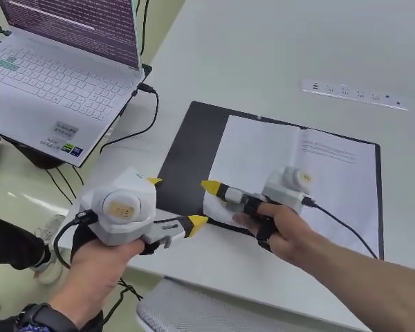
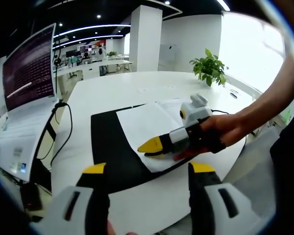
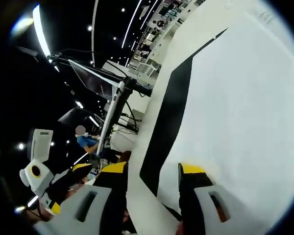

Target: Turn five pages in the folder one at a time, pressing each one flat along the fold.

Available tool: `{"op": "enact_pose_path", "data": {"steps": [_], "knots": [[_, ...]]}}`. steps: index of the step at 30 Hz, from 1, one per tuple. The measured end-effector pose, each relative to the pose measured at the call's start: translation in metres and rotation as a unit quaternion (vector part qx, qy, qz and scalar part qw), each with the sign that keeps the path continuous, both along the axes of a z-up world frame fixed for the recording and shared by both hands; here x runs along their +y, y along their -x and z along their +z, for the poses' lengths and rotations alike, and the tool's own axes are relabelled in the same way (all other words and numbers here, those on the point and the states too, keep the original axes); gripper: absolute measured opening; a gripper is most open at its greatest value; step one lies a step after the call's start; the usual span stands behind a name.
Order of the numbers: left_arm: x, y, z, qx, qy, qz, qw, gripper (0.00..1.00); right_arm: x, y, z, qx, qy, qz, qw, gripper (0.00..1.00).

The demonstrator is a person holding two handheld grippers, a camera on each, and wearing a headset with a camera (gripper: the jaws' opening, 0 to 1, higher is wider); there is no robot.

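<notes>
Black folder [image 1: 194,149], white pages [image 1: 277,162] inside.

Worktop [image 1: 263,41]: white, large, matte. Floor [image 1: 14,187] off its left edge: pale, glossy. Grey chair [image 1: 187,311] at the near edge, partly in frame. Left gripper view, beyond the far edge: open-plan office, white square pillar [image 2: 145,39], rows of white desks [image 2: 88,66] behind it, dark ceiling with curved light strips [image 2: 88,28] and small spotlights. Bright window [image 2: 245,49] at right; potted plant [image 2: 209,68] before it.
</notes>
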State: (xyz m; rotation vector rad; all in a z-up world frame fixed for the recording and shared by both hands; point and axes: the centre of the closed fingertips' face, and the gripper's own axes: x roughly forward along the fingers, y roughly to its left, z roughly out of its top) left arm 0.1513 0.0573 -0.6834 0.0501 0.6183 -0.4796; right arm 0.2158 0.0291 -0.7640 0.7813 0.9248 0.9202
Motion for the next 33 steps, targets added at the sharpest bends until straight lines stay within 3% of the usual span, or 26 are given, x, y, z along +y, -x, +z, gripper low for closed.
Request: {"op": "enact_pose_path", "data": {"steps": [3, 12, 19, 22, 29, 33], "knots": [[-0.001, 0.003, -0.002, 0.004, 0.001, 0.002, 1.0000, 0.65, -0.003, 0.004, 0.001, -0.027, 0.014, 0.013, 0.9994, 0.42], [-0.004, 0.009, -0.012, 0.022, 0.010, 0.002, 0.9997, 0.64, -0.026, 0.008, 0.002, -0.068, 0.047, 0.013, 0.9965, 0.36], [-0.007, 0.010, -0.014, 0.026, 0.010, -0.003, 0.9996, 0.58, -0.044, 0.013, 0.004, -0.095, 0.077, 0.021, 0.9923, 0.33], [-0.008, 0.012, -0.017, 0.029, 0.006, -0.007, 0.9995, 0.57, -0.054, 0.018, 0.006, -0.118, 0.095, 0.036, 0.9879, 0.30], [-0.014, 0.011, -0.021, 0.033, 0.006, -0.018, 0.9993, 0.55, -0.076, 0.025, 0.017, -0.150, 0.108, 0.044, 0.9817, 0.29], [-0.019, 0.009, -0.024, 0.036, 0.003, -0.027, 0.9990, 0.53, -0.089, 0.029, 0.026, -0.160, 0.105, 0.036, 0.9808, 0.29]]}}
